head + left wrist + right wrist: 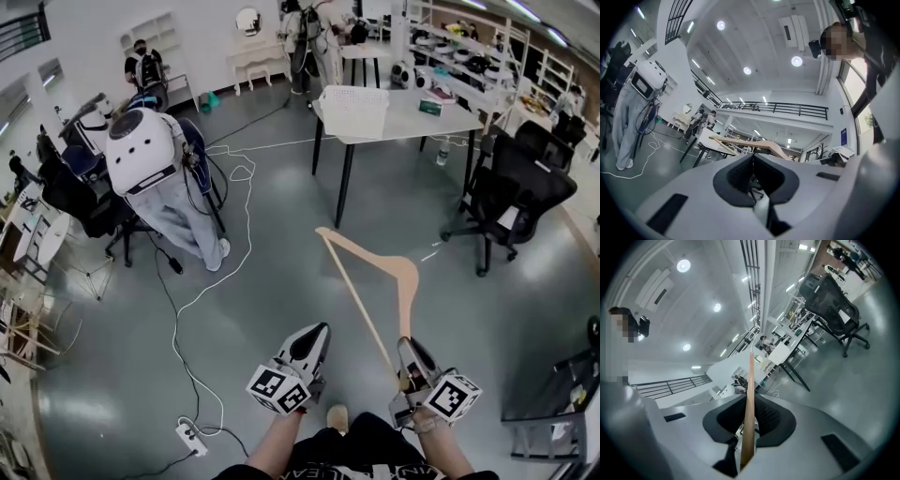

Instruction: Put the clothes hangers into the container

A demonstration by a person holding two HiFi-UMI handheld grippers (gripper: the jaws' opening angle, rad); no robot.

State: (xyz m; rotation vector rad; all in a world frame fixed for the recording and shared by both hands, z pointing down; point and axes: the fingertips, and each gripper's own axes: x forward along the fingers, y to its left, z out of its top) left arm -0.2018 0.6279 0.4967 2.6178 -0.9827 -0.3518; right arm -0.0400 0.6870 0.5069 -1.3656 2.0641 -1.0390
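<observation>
A wooden clothes hanger (373,281) sticks up and forward over the floor, with my right gripper (407,349) shut on one end of it. In the right gripper view its wooden arm (749,408) runs edge-on between the closed jaws. My left gripper (318,330) hangs beside it at the left, shut with nothing in it. The left gripper view shows the jaws (753,158) pressed together and the hanger (752,142) beyond them. A white perforated container (354,111) stands on the grey table (441,120) well ahead.
A black office chair (517,187) stands right of the table. At the left is a white-headed robot in grey cloth (150,164) with chairs around it. White cables (202,291) and a power strip (190,436) lie on the floor. People stand at the back.
</observation>
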